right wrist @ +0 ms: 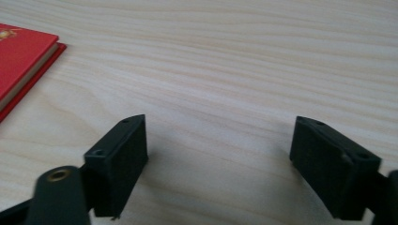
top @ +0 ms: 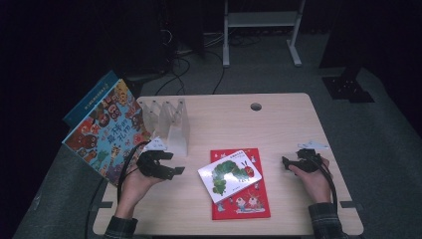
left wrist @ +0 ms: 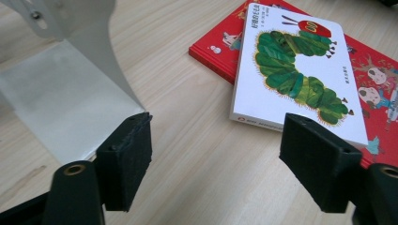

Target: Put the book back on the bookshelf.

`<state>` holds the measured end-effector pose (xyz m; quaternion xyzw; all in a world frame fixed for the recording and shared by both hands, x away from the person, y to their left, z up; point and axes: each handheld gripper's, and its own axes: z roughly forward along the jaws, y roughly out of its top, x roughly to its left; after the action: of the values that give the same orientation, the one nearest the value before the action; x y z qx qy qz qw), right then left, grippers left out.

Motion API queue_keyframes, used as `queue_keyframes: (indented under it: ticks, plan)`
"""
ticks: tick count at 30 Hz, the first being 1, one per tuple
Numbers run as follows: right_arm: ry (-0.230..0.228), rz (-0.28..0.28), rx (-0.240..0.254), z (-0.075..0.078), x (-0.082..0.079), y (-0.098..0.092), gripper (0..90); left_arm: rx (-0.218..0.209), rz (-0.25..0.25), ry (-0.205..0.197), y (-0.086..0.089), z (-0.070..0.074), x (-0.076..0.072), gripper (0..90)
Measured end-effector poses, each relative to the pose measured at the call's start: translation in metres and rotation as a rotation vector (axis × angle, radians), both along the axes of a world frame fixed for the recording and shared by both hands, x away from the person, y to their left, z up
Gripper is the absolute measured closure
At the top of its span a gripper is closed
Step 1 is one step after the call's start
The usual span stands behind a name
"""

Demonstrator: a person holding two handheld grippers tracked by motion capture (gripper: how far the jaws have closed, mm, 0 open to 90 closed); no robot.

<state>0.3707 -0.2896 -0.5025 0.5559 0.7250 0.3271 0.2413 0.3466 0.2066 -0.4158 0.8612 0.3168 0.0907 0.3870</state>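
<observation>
The left gripper (left wrist: pixel 216 159), jaws parted and empty, faces the stiff, probably light white caterpillar board book (left wrist: pixel 295 75) ahead, best pinched at its overhanging near edge.

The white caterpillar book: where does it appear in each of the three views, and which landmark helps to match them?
High view: the white caterpillar book lies at centre, tilted, on top of the red book.
Left gripper view: upper right, beyond the open jaws, on the red book.
Right gripper view: not in it; a corner of the red book is at the left edge.
Shared landmark: the red book.
</observation>
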Motion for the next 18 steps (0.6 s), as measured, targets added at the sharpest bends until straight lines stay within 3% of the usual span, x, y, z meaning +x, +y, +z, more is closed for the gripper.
queue_keyframes:
  ticks: [6,12,18]
  plan:
    - [-0.018,0.034,0.007,0.001,-0.006,0.004,33.3,-0.006,-0.021,0.025,-0.012,-0.02,0.001,13.5]
    - [0.001,0.103,-0.004,0.007,-0.021,0.011,42.9,-0.003,-0.056,0.054,-0.021,-0.033,0.001,8.8]
    - [-0.02,0.198,0.051,0.016,-0.043,0.023,46.2,0.018,-0.098,0.058,-0.032,-0.04,-0.002,3.8]
